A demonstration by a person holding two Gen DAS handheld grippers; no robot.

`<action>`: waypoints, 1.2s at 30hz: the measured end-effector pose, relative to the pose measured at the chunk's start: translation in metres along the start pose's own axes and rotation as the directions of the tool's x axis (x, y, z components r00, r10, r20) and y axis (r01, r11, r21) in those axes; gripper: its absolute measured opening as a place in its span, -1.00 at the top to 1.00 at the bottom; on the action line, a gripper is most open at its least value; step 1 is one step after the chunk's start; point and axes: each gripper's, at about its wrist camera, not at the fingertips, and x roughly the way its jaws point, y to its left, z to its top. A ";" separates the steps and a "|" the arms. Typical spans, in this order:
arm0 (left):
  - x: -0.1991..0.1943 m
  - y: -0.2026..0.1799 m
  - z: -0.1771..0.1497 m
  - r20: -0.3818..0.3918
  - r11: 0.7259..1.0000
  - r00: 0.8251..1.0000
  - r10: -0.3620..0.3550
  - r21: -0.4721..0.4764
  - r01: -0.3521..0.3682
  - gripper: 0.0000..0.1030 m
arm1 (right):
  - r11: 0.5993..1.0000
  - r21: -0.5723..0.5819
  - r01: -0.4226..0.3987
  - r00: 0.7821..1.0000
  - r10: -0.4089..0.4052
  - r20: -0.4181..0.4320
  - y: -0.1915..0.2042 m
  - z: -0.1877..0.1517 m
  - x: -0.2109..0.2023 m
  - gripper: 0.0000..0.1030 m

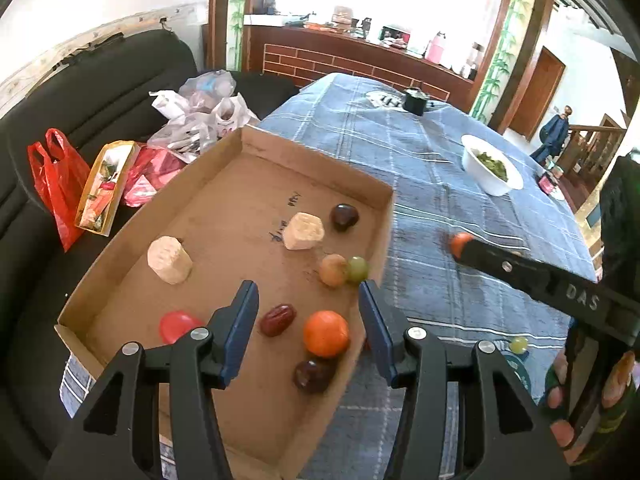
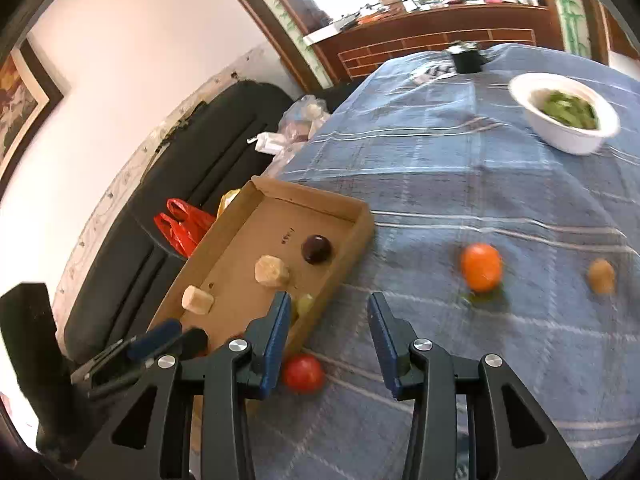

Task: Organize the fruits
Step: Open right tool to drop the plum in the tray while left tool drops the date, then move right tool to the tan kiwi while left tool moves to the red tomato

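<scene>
Two grippers here, both with jaws spread wide and gripping nothing. Left gripper (image 1: 308, 316) hangs over the cardboard tray (image 1: 224, 148), right above an orange (image 1: 325, 333) and a red date (image 1: 277, 319). Tray's also got two pale chunks, dark plums and a green grape (image 1: 358, 268). Right gripper (image 2: 329, 320) is out over the desk (image 2: 460, 184), where another orange (image 2: 481, 267), a red tomato (image 2: 303, 373) and a small brown fruit (image 2: 601, 276) sit loose on the blue cloth.
</scene>
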 end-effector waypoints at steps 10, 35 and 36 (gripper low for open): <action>-0.011 -0.030 -0.020 -0.016 0.996 0.997 -0.080 0.036 0.081 0.02 | 0.995 0.077 0.056 0.996 -0.061 0.061 -0.048 -0.039 -0.068 0.18; 0.005 -0.063 -0.066 -0.126 0.979 0.972 -0.197 0.018 0.201 0.02 | 0.969 0.174 0.174 0.975 -0.194 0.105 -0.116 -0.094 -0.133 0.18; 0.008 -0.063 -0.065 -0.127 0.982 0.974 -0.186 0.020 0.190 0.02 | 0.969 0.176 0.171 0.976 -0.192 0.105 -0.117 -0.094 -0.133 0.18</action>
